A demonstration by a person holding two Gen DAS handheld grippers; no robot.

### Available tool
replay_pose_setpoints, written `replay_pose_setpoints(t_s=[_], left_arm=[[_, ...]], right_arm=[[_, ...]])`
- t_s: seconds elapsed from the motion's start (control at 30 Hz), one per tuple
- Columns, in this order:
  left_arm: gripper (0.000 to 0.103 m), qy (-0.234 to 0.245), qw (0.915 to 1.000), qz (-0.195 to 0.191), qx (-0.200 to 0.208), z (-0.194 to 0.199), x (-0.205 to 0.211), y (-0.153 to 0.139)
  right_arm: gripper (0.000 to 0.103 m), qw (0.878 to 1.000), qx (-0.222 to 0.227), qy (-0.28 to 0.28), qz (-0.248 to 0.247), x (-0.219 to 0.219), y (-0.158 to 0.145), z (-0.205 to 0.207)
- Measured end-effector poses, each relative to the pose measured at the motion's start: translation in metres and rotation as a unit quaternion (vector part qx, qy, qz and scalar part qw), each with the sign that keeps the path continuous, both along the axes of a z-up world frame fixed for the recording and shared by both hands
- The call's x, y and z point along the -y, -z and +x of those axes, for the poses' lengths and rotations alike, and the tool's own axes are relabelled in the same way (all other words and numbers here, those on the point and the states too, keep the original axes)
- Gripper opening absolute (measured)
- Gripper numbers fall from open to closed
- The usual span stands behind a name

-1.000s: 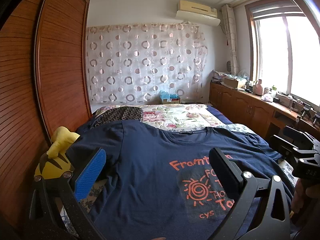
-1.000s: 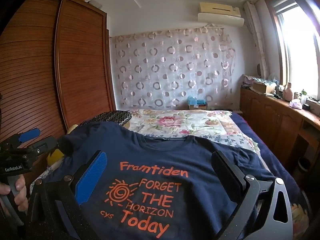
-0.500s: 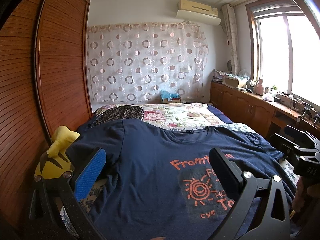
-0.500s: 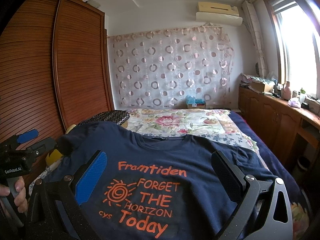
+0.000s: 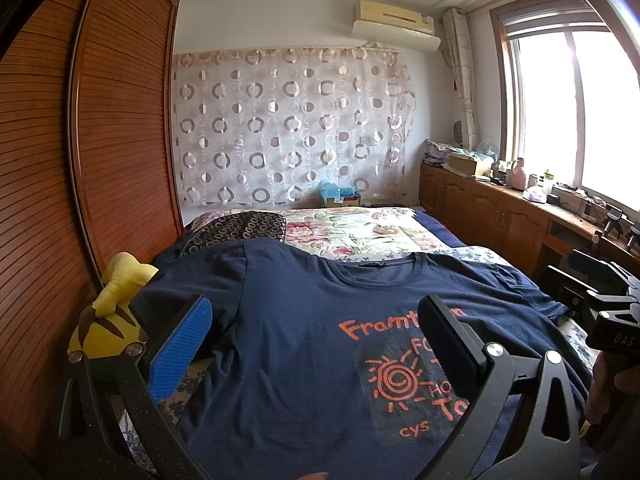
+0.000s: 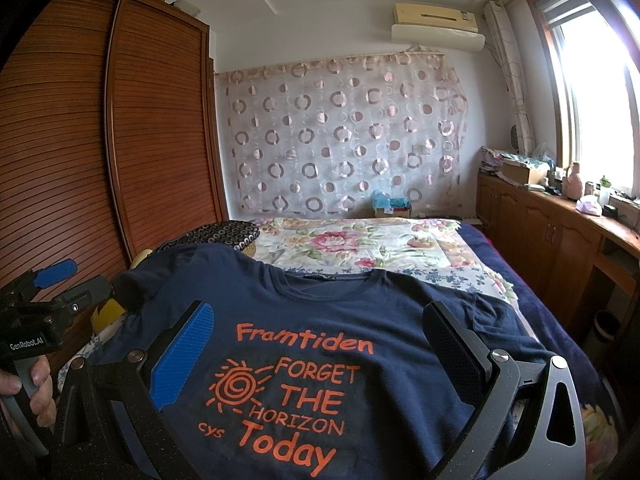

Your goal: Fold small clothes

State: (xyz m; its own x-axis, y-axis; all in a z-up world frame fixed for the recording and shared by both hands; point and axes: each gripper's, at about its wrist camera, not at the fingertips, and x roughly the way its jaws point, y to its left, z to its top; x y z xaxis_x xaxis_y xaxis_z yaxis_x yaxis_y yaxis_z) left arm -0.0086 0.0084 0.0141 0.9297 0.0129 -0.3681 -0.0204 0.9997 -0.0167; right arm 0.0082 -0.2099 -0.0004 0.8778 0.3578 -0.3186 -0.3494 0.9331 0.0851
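Basically unchanged from the earlier frames: navy T-shirt (image 6: 360,320) lies flat, front up, orange print showing, spread on the bed (image 6: 360,240). Left gripper (image 5: 316,336) and right gripper (image 6: 316,340) still hover over it, both wide open, holding nothing. Yellow plush (image 5: 108,320) sits beside the left sleeve.

T-shirt (image 6: 360,320) hem cut off below, print (image 5: 404,376) partly behind left gripper (image 5: 316,344)

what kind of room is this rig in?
A home bedroom, most likely: a bed with a floral cover, a slatted wooden wardrobe beside it, and a wall air conditioner. A navy T-shirt lies spread on the bed.
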Motion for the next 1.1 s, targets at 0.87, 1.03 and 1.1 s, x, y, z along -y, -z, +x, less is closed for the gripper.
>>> replay_pose_setpoints(t_s=[0.87, 1.03, 1.1], left_arm=[[0.103, 0.000, 1.0000, 0.001, 0.001, -0.0014, 0.0005, -0.0001], [0.103, 0.000, 1.0000, 0.001, 0.001, -0.0008, 0.0012, 0.0009], [0.103, 0.000, 1.0000, 0.001, 0.001, -0.0008, 0.0012, 0.0012]], right_arm=[[0.103, 1.000, 0.000, -0.001, 0.000, -0.0002, -0.0007, -0.0009], [0.103, 1.000, -0.001, -0.001, 0.000, -0.0003, -0.0007, -0.0009], [0.103, 1.000, -0.001, -0.002, 0.001, -0.0006, -0.0008, -0.0011]])
